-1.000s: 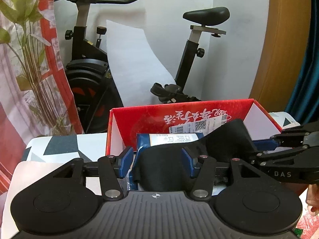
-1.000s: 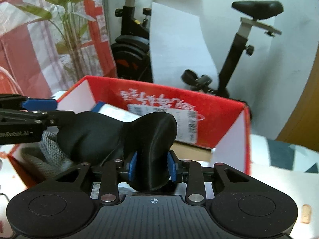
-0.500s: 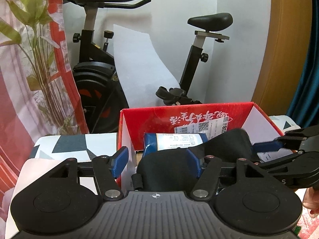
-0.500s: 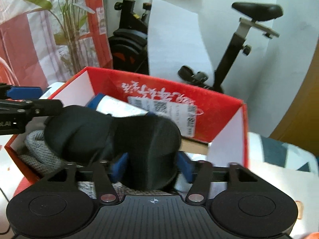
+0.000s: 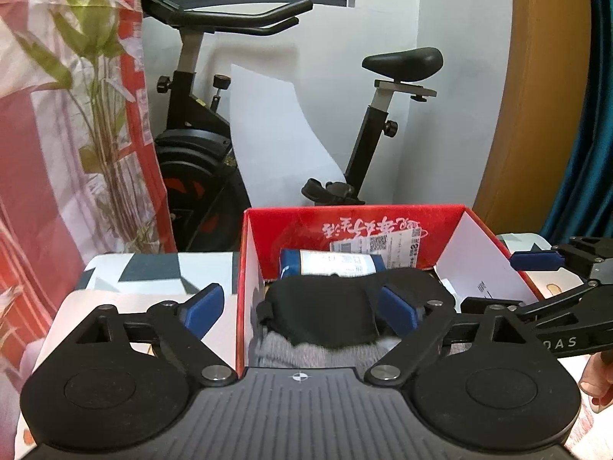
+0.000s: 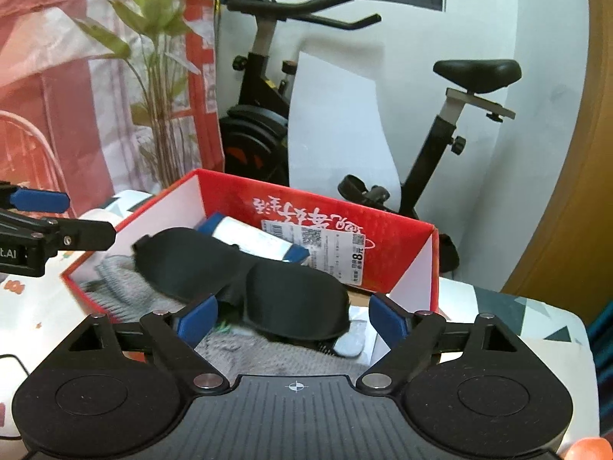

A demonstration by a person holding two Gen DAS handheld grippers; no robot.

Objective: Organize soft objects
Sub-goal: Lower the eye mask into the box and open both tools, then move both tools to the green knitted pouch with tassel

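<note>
A black sleep mask (image 6: 245, 280) lies in the red box (image 6: 398, 237) on top of a grey knitted cloth (image 6: 118, 280); it also shows in the left wrist view (image 5: 329, 314). A blue and white pack (image 6: 253, 241) lies behind it. My right gripper (image 6: 293, 320) is open, its blue pads on either side of the mask's near end without gripping it. My left gripper (image 5: 302, 308) is open over the box's left wall (image 5: 249, 280), with the mask loose between its pads. Each gripper shows at the edge of the other's view.
The box stands on a table with a patterned white cloth (image 5: 153, 268). An exercise bike (image 5: 237, 122) and a white sheet stand behind it by the wall. A red and white curtain with a plant (image 5: 76, 115) hangs at left. A wooden panel (image 5: 536, 115) is at right.
Both grippers have opened and let go of the black mask, which now lies flat in the box. Both have drawn back a little toward me.
</note>
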